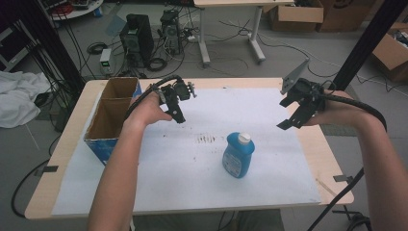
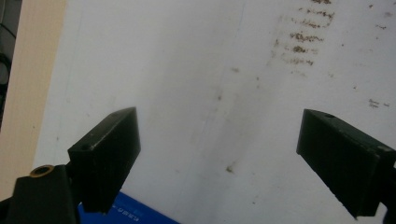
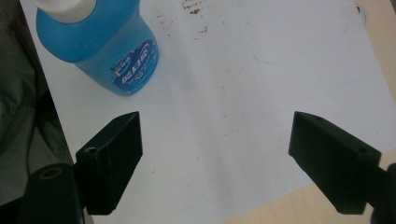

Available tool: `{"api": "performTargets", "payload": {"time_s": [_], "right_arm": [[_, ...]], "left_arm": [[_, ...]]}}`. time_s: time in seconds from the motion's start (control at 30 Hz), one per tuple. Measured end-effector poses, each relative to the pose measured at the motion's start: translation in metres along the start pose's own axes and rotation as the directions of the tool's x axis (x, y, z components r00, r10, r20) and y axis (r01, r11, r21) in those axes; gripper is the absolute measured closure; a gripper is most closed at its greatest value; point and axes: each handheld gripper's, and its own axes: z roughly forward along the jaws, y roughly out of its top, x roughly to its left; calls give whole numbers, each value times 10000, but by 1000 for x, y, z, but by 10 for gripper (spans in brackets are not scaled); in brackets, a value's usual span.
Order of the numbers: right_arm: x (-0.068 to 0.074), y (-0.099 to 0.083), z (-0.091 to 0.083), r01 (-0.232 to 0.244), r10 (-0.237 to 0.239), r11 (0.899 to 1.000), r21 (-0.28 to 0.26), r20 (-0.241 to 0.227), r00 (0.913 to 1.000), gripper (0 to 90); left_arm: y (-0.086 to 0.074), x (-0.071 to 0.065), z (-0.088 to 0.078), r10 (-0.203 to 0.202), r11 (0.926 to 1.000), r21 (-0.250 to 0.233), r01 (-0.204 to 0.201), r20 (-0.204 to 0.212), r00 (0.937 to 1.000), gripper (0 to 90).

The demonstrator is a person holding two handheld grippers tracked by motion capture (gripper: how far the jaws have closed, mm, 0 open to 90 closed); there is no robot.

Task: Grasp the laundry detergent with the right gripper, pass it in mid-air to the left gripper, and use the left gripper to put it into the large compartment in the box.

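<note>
As seen from beside the person, largest item first:

Table (image 1: 72, 144): light wood top, most of it covered by a white sheet (image 1: 269, 178) that carries brown smudge marks (image 1: 207, 139) near its middle.

Cardboard box (image 1: 111, 118): open-topped, two compartments, blue outer face, standing at the table's left edge; any print on it is too small to read.

Blue bottle (image 1: 238, 155): white cap, standing upright on the sheet, slightly right of centre, well apart from both grippers; the right gripper view shows it at upper left (image 3: 100, 44). Its label has white lettering on blue, too blurred to read.

Left gripper (image 1: 177, 115): held above the sheet just beside the box, forearm reaching in from the bottom edge, jaws pointing down; in the left gripper view its two black jaws stand wide apart over bare sheet, nothing between them.

Right gripper (image 1: 293, 115): held above the sheet's right side, wrist bent inward, grey plate on top, cable trailing along the forearm; jaws spread wide, holding nothing.
</note>
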Motion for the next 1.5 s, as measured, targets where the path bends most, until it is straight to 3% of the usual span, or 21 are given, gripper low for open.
{"api": "performTargets", "payload": {"time_s": [0.37, 0.57, 0.7, 0.97, 1.1, 1.13, 1.27, 1.5], "right_arm": [[2, -3, -1, -145, 152, 9994, -321, 215, 9997, 168], [5, -7, -10, -294, 336, 9935, -1097, 369, 9988, 167], [8, -10, -12, -305, 369, 9909, -1313, 468, 9982, 167], [18, -25, -17, -334, 497, 9706, -2385, 628, 9968, 166], [24, -34, -19, -380, 602, 9459, -3221, 590, 9964, 163], [24, -34, -19, -380, 602, 9459, -3221, 590, 9964, 163], [31, -38, -18, -332, 560, 9305, -3647, 522, 9971, 161], [38, -41, -13, -311, 518, 9175, -3965, 417, 9978, 161]], "left_arm": [[-2, 1, -1, -10, 10000, -63, 10, -1, 10000, 141], [-4, 1, -3, -24, 10000, -86, 24, -10, 10000, 141], [-3, 0, -3, -2, 10000, -93, 2, -40, 10000, 141], [-4, -2, -6, -25, 9998, -204, 24, -49, 10000, 142], [-4, -2, -6, 40, 9999, -146, -41, -49, 10000, 142], [-4, -2, -6, 8, 9998, -178, -9, -36, 10000, 142], [-4, -2, -6, -32, 9999, -169, 31, -49, 10000, 142], [-5, -2, -7, -57, 9998, -204, 56, -48, 10000, 142]]}}
